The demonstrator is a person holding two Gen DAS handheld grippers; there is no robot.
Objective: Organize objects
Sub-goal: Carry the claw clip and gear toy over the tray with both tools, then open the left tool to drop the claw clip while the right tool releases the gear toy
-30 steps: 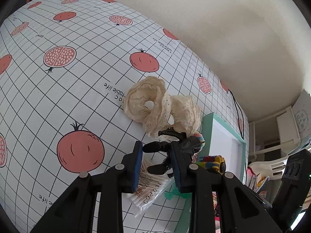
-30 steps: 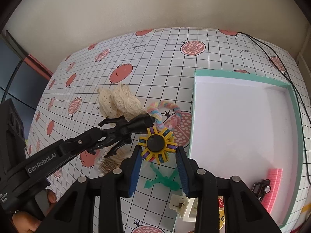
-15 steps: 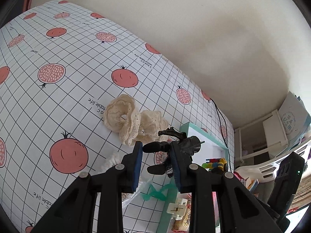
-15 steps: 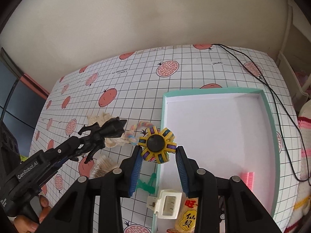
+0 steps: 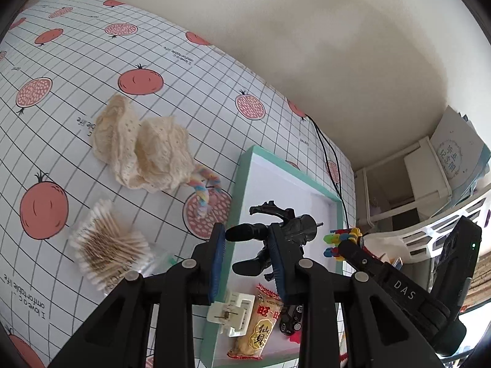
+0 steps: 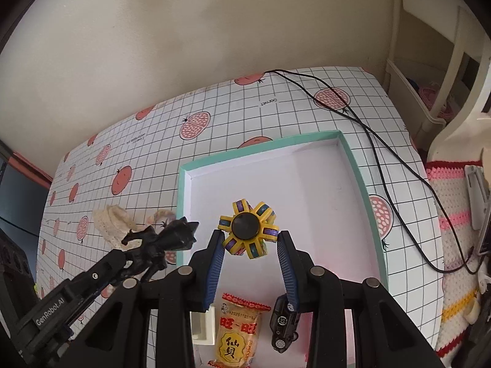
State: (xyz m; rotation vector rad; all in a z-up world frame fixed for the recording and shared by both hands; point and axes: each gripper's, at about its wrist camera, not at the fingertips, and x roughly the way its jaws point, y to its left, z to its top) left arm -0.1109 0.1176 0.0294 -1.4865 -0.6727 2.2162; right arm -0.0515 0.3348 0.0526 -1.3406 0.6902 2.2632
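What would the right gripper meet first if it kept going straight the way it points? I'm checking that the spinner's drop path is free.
Likely only the bare white floor of the teal box. The right gripper holds the yellow spinner over it; nothing shows ahead, though depth is unclear.

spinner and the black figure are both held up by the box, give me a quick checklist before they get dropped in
1. Right gripper shut on the yellow spinner: ok.
2. Left gripper shut on the black figure: ok.
3. Spinner over the teal box interior: ok, white floor shows behind it.
4. Bare floor to land on: ok; the snack packet, toy car and white clip sit only at the near end.
5. Black figure past the box's left rim: cannot tell; the right wrist view puts it about at the rim.
6. Height of either item above the floor: cannot tell.
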